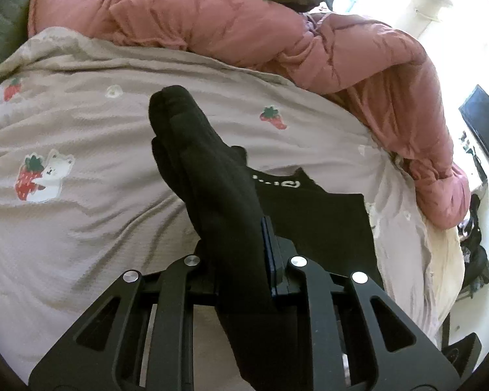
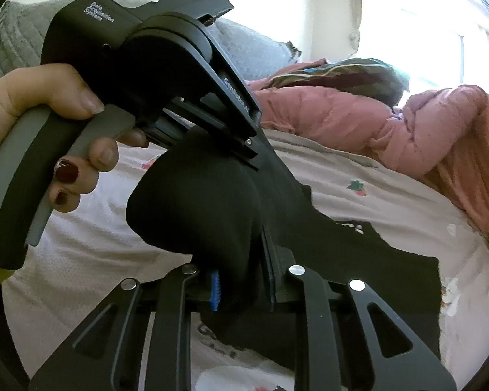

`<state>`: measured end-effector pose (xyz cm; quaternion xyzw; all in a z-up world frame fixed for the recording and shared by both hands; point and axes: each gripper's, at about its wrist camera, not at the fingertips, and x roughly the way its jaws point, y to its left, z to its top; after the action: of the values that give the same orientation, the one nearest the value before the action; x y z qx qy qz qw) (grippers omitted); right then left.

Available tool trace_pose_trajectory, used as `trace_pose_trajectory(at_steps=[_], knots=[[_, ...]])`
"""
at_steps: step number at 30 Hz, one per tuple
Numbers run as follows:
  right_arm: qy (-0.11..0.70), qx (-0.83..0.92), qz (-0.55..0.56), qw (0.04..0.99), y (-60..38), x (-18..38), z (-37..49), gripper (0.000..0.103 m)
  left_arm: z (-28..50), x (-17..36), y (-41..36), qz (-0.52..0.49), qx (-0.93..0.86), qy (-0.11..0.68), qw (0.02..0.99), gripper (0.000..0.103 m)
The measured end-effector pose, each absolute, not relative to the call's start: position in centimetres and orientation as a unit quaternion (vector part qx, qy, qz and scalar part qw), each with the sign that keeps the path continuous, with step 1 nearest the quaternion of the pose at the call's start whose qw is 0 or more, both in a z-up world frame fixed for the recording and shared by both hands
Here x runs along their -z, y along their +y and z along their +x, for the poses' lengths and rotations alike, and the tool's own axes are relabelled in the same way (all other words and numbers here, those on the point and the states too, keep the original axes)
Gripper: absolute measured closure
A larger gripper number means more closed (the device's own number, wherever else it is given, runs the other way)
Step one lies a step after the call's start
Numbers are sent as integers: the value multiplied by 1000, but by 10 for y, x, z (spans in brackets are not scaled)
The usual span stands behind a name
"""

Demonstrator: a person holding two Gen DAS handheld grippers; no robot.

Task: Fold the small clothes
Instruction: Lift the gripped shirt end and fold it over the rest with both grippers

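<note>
You've got the black sock (image 1: 205,176) pinched in both the left gripper (image 1: 241,260) and right gripper (image 2: 241,277), lifted above the strawberry sheet (image 1: 81,130). It's soft and floppy, so I'd grip near the ends.

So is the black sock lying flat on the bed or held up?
Held up: both grippers' fingers clamp the black sock, above the strawberry sheet.

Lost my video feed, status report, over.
Left gripper and right gripper both shut on black sock, lifted over strawberry sheet. Black garment beneath. Nothing blocking.
</note>
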<state>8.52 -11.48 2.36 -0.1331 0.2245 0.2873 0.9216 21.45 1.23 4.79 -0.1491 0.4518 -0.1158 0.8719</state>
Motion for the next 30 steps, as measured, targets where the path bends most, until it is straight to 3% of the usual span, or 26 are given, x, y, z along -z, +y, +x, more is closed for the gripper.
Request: trace_pose_trajectory(at_steps=[13, 30], knots=[[233, -271, -59, 932, -180, -34, 81, 85, 216, -67, -60, -105, 124, 453, 877, 91], [267, -249, 35, 930, -251, -20, 88, 85, 225, -54, -137, -60, 135, 478, 866, 91]])
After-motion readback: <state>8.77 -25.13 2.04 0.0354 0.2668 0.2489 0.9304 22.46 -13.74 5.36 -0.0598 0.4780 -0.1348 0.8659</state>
